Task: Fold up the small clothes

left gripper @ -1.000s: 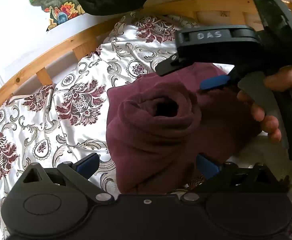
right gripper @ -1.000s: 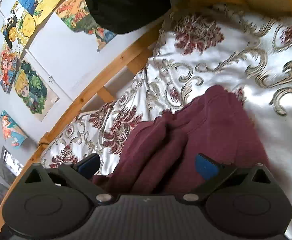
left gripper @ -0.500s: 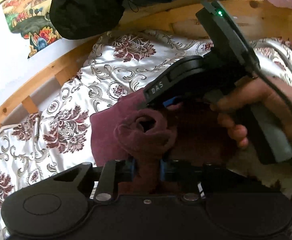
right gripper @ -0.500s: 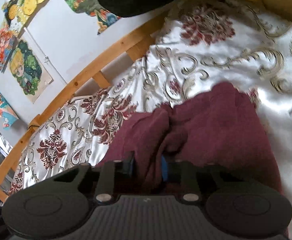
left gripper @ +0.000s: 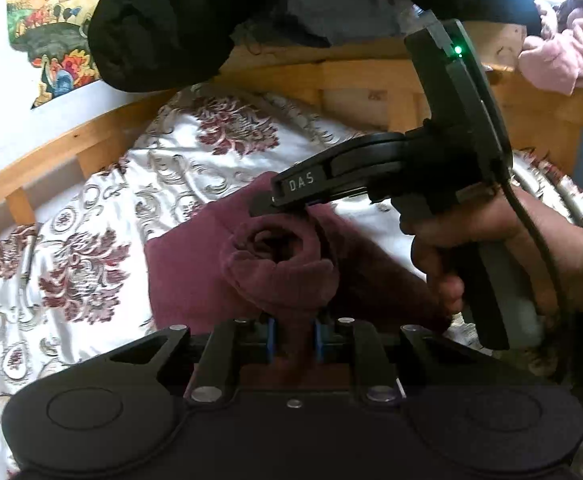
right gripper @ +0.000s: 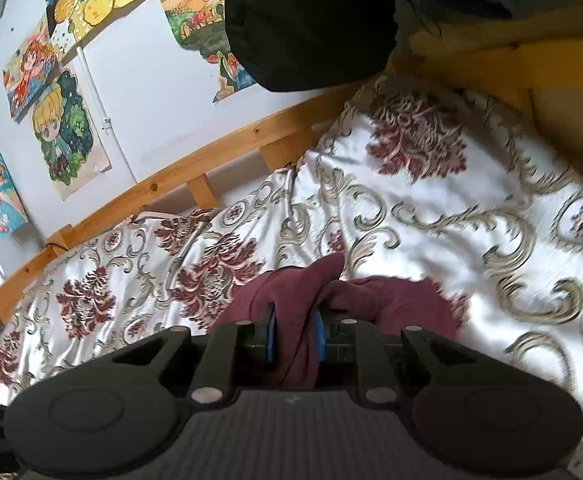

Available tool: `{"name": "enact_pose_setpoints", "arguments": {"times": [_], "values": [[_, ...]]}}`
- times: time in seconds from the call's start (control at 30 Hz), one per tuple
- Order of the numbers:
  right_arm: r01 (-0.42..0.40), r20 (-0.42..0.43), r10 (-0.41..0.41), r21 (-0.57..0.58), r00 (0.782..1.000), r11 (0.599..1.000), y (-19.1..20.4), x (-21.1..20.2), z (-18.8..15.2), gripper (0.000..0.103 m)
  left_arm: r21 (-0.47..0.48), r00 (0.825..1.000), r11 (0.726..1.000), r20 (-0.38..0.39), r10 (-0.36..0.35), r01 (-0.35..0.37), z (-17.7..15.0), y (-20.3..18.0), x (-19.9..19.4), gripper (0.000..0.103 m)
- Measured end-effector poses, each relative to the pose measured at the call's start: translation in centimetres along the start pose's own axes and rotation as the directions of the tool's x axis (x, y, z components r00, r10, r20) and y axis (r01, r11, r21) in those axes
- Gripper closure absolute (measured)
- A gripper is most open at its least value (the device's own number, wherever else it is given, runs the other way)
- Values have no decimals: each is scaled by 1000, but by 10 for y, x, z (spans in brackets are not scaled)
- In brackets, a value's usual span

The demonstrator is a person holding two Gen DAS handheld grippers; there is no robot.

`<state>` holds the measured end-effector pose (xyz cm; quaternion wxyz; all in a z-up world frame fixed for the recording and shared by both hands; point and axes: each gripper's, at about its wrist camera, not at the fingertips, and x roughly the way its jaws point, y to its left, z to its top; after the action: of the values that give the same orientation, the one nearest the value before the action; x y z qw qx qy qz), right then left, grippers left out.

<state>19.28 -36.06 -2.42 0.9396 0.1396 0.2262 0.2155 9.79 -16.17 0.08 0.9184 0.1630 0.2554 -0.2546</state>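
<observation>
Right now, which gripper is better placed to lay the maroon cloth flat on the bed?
Probably the left gripper: it pinches the bunched end of the maroon cloth, while the right gripper pinches another fold.

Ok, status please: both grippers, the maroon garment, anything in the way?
Left gripper shut on maroon garment. Right gripper shut on it too. Garment bunched on the floral bedspread. Nothing blocking.

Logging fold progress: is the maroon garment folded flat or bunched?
Bunched: the maroon garment is gathered into a rolled lump, pinched by the left gripper and right gripper.
</observation>
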Motion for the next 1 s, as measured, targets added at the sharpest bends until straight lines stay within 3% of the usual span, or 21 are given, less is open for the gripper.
{"name": "enact_pose_setpoints", "arguments": {"times": [0.2, 0.37, 0.6, 0.73, 1.0], "values": [[61, 1, -61, -47, 998, 997, -4, -16, -2, 82, -35, 998, 997, -2, -62, 62, 0, -9, 4, 85], [92, -9, -93, -35, 996, 995, -9, -25, -7, 82, -15, 997, 997, -6, -79, 79, -4, -16, 5, 85], [159, -11, -161, -123, 987, 980, 3, -31, -18, 81, 3, 994, 995, -20, -103, 103, -9, -21, 4, 85], [144, -16, -145, -71, 989, 987, -7, -26, -15, 76, -16, 993, 993, -29, -114, 114, -11, -19, 7, 84], [188, -3, -189, -66, 982, 980, -17, -23, -15, 61, -18, 991, 992, -38, -126, 125, -15, -22, 7, 79]]}}
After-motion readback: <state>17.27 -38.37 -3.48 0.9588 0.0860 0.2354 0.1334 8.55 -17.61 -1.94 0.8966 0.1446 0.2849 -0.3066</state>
